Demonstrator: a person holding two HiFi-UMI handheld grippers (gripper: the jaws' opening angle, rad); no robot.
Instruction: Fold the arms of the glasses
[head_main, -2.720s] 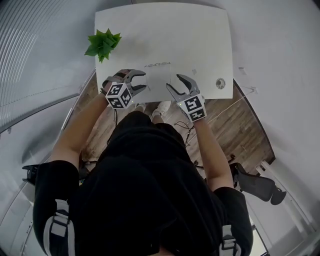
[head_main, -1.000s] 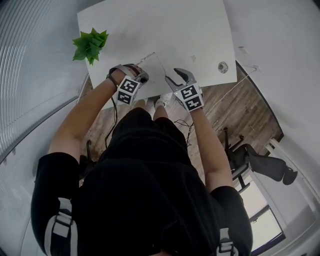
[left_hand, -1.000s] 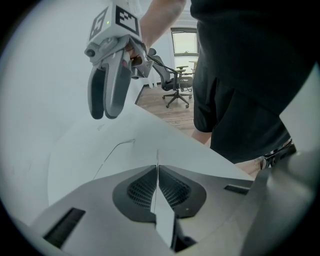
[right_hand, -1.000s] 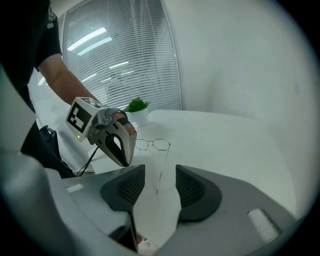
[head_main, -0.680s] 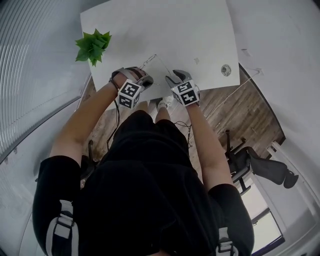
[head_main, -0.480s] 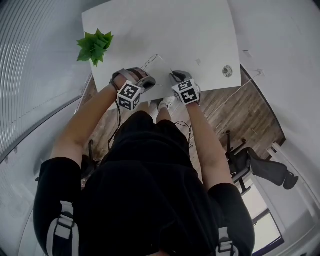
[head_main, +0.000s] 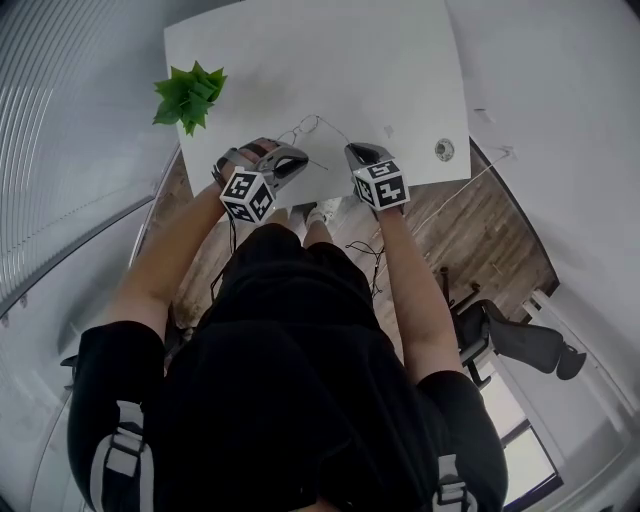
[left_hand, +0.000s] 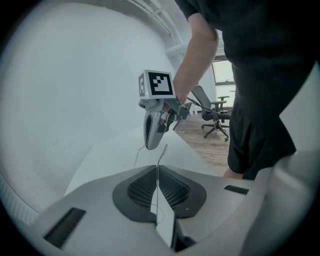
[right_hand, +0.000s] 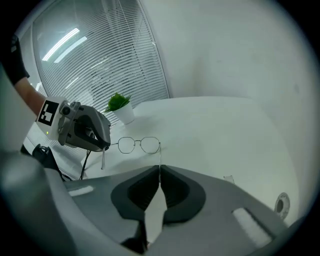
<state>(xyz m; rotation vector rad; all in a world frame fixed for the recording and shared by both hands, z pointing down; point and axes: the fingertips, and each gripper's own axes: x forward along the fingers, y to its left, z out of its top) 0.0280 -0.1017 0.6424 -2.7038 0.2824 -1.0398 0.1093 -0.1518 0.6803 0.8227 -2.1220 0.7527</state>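
Note:
Thin wire-framed glasses (head_main: 312, 124) hang just above the white table (head_main: 330, 60) near its front edge, held between both grippers. My left gripper (head_main: 298, 160) is shut on one temple arm; in the left gripper view the wire runs up out of its closed jaws (left_hand: 156, 167). My right gripper (head_main: 352, 150) is shut on the other arm, which rises from its pads (right_hand: 159, 169) to the two lenses (right_hand: 139, 145). In the right gripper view the left gripper (right_hand: 85, 130) holds its arm with the arm's tip hanging below.
A small green potted plant (head_main: 190, 92) stands at the table's left edge. A round grommet (head_main: 440, 150) and a small bit of tape (head_main: 388, 130) lie at the right. Past the front edge are wood floor and office chairs (head_main: 510, 345).
The right gripper's jaws have closed onto the glasses' arm. The left gripper has risen and rolled with its arm, so the frame now spans between both grippers.

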